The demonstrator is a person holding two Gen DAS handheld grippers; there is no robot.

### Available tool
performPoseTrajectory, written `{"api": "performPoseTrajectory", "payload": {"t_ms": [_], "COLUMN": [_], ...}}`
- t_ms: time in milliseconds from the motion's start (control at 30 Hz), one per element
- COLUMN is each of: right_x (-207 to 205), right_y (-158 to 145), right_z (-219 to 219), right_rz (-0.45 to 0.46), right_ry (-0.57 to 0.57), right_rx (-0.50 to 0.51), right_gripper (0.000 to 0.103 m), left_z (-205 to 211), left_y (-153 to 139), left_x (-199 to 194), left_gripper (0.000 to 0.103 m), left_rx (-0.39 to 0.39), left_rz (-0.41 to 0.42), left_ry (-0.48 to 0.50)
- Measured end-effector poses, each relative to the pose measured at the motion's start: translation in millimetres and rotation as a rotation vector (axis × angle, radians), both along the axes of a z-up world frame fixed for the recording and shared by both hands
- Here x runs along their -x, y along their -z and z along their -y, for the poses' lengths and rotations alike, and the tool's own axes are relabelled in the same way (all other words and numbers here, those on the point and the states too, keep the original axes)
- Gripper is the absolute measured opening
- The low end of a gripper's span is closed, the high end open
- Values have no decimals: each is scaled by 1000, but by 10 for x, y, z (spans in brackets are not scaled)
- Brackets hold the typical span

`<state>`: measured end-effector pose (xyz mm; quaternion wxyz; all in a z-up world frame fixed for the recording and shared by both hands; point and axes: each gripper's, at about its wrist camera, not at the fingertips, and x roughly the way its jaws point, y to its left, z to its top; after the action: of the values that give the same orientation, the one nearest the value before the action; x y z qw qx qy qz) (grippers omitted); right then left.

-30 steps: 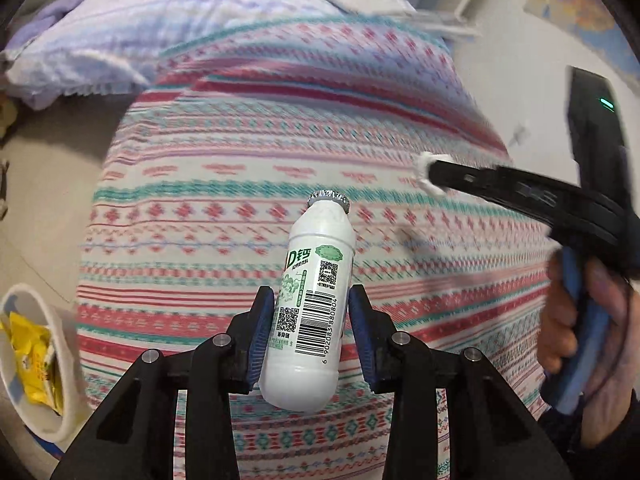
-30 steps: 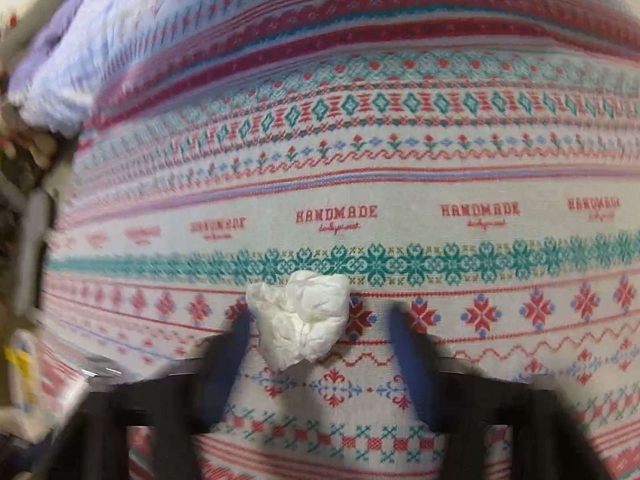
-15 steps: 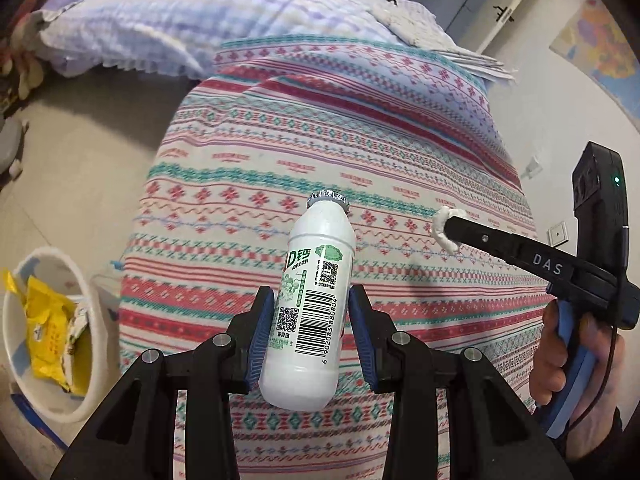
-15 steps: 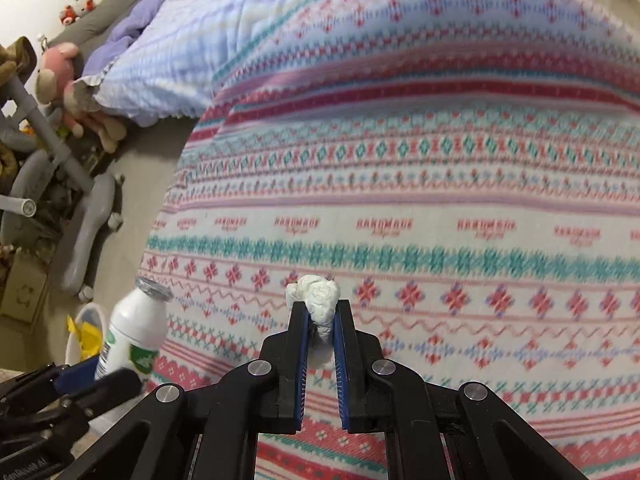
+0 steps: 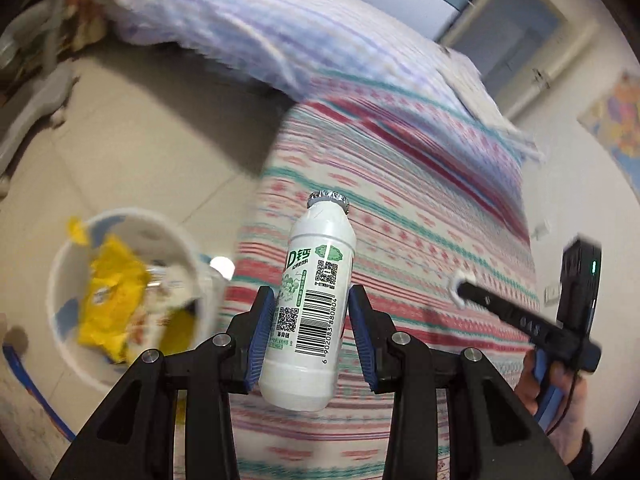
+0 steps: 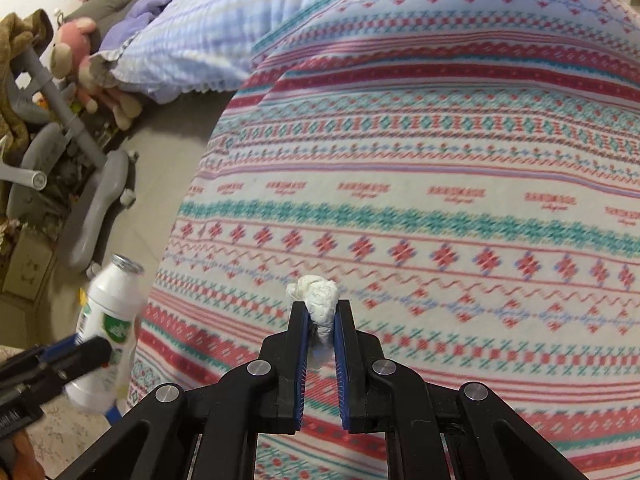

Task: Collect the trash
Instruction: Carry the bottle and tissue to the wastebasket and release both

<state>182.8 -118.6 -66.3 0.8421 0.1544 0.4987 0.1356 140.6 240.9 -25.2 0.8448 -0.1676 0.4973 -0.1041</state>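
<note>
White bottle [image 5: 310, 312] w/ green print; red-teal patterned blanket [image 6: 440, 160].

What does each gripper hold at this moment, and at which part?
The left gripper holds the white bottle by its lower body, on the label. The right gripper pinches the crumpled tissue at its lower part.

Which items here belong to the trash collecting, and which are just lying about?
Job:
- white bottle, in left tool
- crumpled tissue, in right tool
- waste bin

Lying about:
- patterned blanket
- pillow
- plush toys
</note>
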Motion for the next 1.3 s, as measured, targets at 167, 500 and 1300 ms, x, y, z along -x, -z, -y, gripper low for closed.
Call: {"api": "performPoseTrajectory", "payload": {"t_ms": [167, 500, 1300], "right_x": [53, 113, 253], "right_y": [64, 197, 349], "right_z": [-224, -670, -1746], "right_rz": [-10, -37, -63], "right_ry": [-31, -75, -170], "right_rx": [3, -14, -172], "right_gripper": [11, 11, 11], "left_z": [-724, -1128, -1363], "left_y": [111, 359, 542], "left_x": [101, 193, 135], "left_gripper": [41, 41, 42], "left_rx": [36, 12, -65], "left_rz": [-33, -88, -141], "left_ry": [-147, -196, -245]}}
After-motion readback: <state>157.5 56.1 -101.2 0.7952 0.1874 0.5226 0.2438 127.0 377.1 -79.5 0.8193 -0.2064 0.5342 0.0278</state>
